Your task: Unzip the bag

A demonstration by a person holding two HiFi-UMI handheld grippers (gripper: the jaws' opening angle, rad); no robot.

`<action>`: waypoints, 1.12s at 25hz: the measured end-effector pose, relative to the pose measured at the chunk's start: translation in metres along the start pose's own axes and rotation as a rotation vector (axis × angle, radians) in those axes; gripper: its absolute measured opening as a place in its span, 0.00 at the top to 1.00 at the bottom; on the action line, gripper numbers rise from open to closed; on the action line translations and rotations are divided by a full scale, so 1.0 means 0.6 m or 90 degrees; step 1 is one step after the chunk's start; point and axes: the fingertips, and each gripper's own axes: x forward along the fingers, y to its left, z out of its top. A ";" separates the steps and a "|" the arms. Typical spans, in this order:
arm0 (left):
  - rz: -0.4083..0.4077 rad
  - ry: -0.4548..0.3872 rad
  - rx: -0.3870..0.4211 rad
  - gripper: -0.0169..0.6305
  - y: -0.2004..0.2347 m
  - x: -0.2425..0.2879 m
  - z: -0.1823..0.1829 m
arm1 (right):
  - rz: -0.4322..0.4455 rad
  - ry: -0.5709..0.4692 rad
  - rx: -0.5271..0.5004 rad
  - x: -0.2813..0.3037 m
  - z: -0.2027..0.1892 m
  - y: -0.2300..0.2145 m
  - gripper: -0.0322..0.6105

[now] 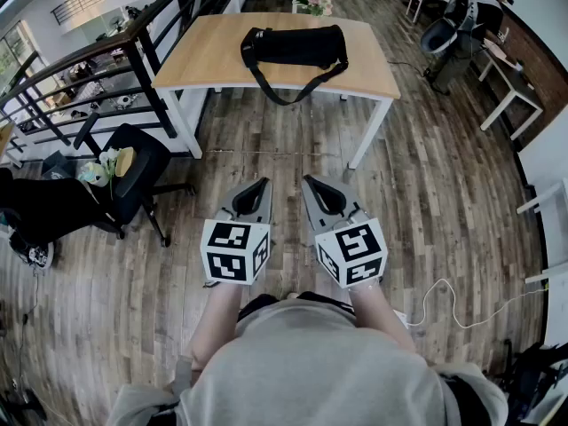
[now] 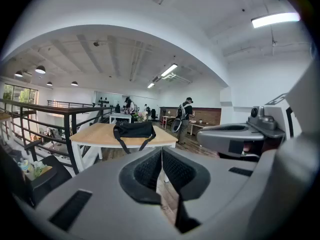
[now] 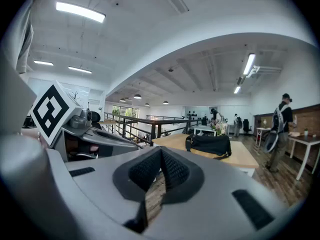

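A black duffel bag point(image 1: 293, 46) with a long strap lies on a wooden table point(image 1: 366, 71) far ahead of me. The same bag point(image 2: 133, 130) shows small in the left gripper view, and the bag point(image 3: 208, 145) is small in the right gripper view too. My left gripper point(image 1: 263, 185) and right gripper point(image 1: 309, 182) are held side by side above the wooden floor, well short of the table. Both are shut with nothing between their pads. The bag's zip is too far off to make out.
A black office chair point(image 1: 133, 171) with clutter stands at the left, beside a black railing point(image 1: 133, 51). A person with a backpack point(image 1: 461, 20) stands at the far right by white desks point(image 1: 510, 82). A white cable point(image 1: 453, 304) lies on the floor to my right.
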 end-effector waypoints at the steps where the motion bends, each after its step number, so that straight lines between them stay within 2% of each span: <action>1: 0.002 0.000 0.001 0.94 0.001 0.003 -0.001 | 0.000 0.001 0.002 0.001 -0.001 -0.003 0.94; 8: -0.004 0.004 0.007 0.94 -0.007 0.026 -0.007 | 0.004 0.002 0.021 0.010 -0.011 -0.023 0.94; 14: -0.048 -0.024 -0.021 0.94 -0.028 0.042 -0.005 | 0.028 0.001 0.049 0.017 -0.025 -0.041 0.94; 22: -0.001 -0.012 -0.018 0.94 -0.035 0.080 -0.026 | 0.017 0.016 0.074 0.006 -0.065 -0.090 0.94; 24: 0.009 0.000 -0.019 0.93 -0.035 0.085 -0.037 | 0.016 0.021 0.083 0.006 -0.074 -0.102 0.84; 25: 0.013 0.007 -0.021 0.93 -0.034 0.088 -0.040 | 0.015 0.023 0.088 0.009 -0.077 -0.109 0.83; 27: 0.014 0.021 -0.030 0.88 -0.030 0.094 -0.048 | 0.012 0.028 0.097 0.015 -0.082 -0.119 0.83; 28: 0.014 0.029 -0.034 0.82 -0.028 0.098 -0.053 | 0.012 0.031 0.102 0.019 -0.086 -0.122 0.83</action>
